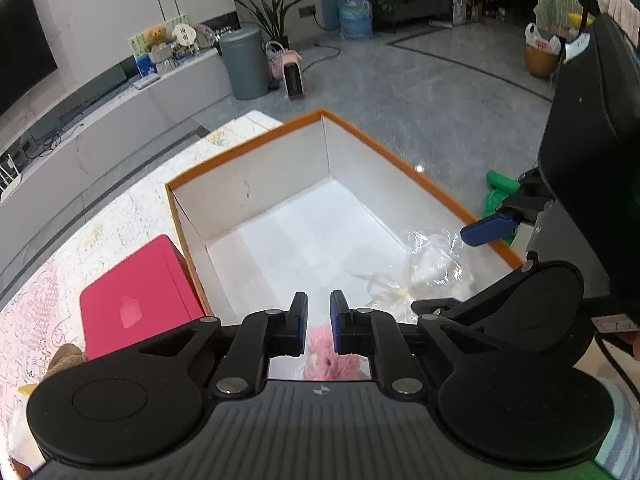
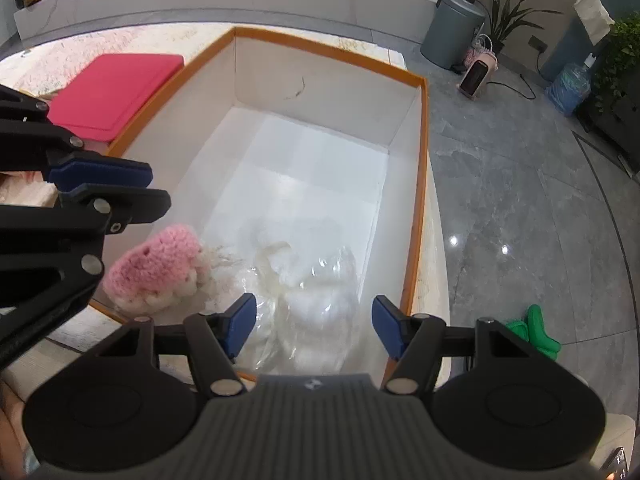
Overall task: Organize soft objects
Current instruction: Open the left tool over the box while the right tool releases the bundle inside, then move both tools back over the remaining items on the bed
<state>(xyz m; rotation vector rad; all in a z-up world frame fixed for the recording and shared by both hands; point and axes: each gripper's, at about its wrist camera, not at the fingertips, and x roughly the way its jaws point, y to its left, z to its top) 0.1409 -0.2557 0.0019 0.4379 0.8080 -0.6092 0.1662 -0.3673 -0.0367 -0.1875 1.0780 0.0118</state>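
An orange-rimmed white box stands on the table. Inside, at its near end, lie a pink and white crocheted soft toy and a clear plastic bag with white stuffing. My left gripper hovers over the pink toy with jaws slightly apart, holding nothing; it also shows in the right wrist view. My right gripper is open above the plastic bag, empty; one of its fingertips shows in the left wrist view.
A red flat case lies on the lace tablecloth left of the box. A brown plush sits near the table's front. The table edge runs just right of the box; a green object lies on the floor.
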